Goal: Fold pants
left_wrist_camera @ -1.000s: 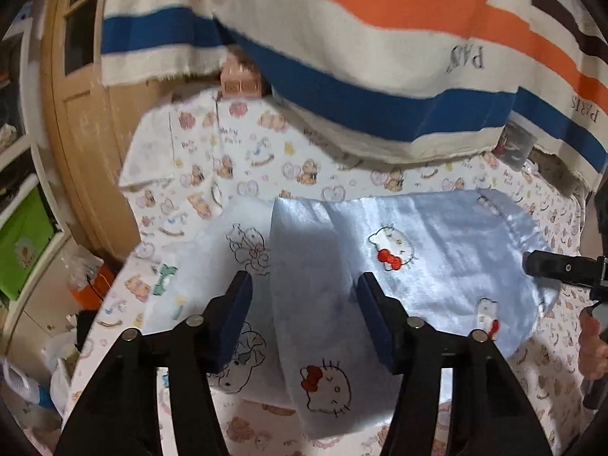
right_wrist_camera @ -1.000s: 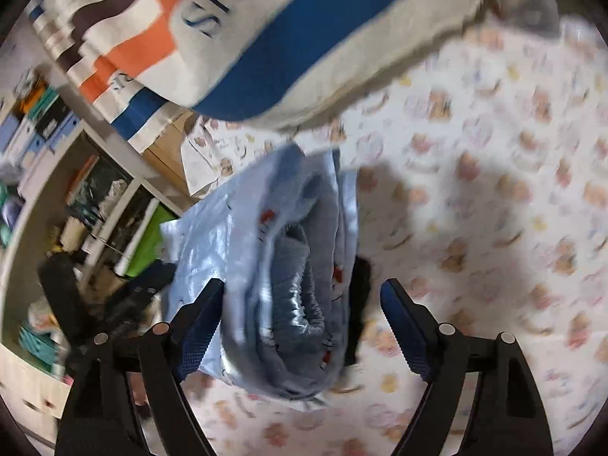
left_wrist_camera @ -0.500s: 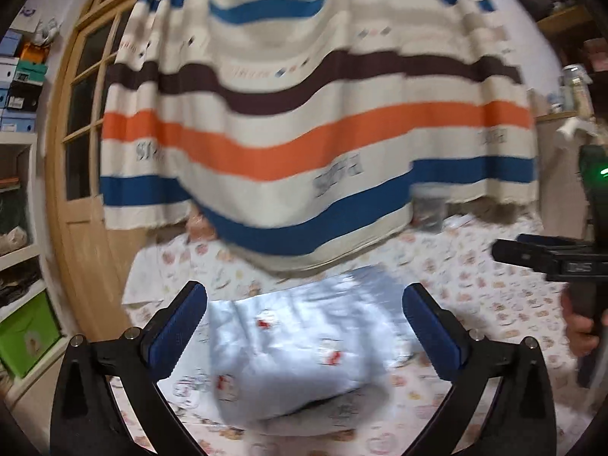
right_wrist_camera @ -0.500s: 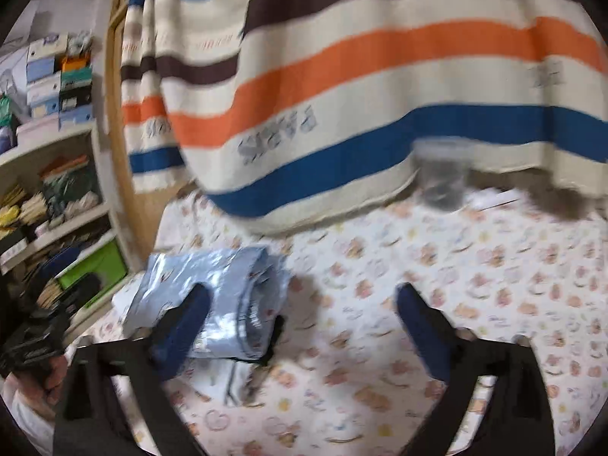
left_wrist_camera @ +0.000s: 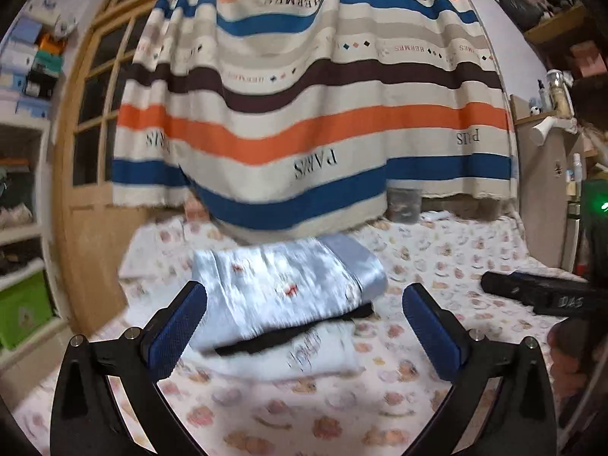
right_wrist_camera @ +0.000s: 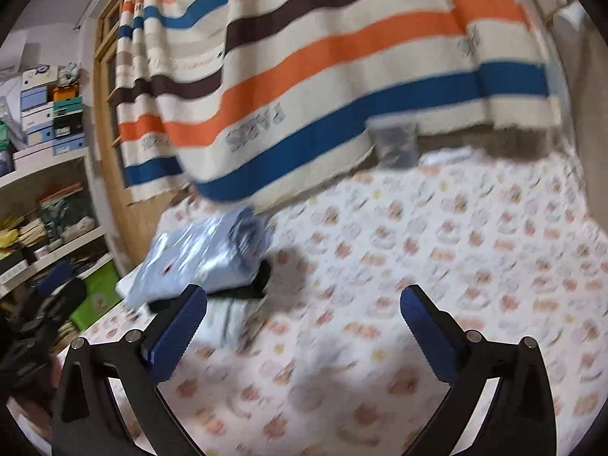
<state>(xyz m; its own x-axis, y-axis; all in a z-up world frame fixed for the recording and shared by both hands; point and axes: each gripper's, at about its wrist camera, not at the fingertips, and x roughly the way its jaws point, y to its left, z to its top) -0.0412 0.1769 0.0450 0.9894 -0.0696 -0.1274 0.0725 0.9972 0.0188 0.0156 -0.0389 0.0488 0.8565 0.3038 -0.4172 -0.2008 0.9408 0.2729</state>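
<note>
Lying folded on the bear-printed bed sheet (left_wrist_camera: 437, 250), the shiny pale-blue cartoon-print pants (left_wrist_camera: 281, 288) are seen straight ahead of the wide, empty left claw (left_wrist_camera: 304, 326) but well left of the equally wide, empty right claw (right_wrist_camera: 303, 328).

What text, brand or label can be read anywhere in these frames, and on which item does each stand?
"HERMES" (mirrored): striped curtain, on its upper pale bands.
"PARIS" (mirrored): same curtain, on the pale band between the orange and blue stripes.
"DAS": black claw at the right of the left wrist view.
Dark lettering on the white garment at the bottom of the pile: too blurred to read.
Boxes on the shelf: print too small to read.
</note>
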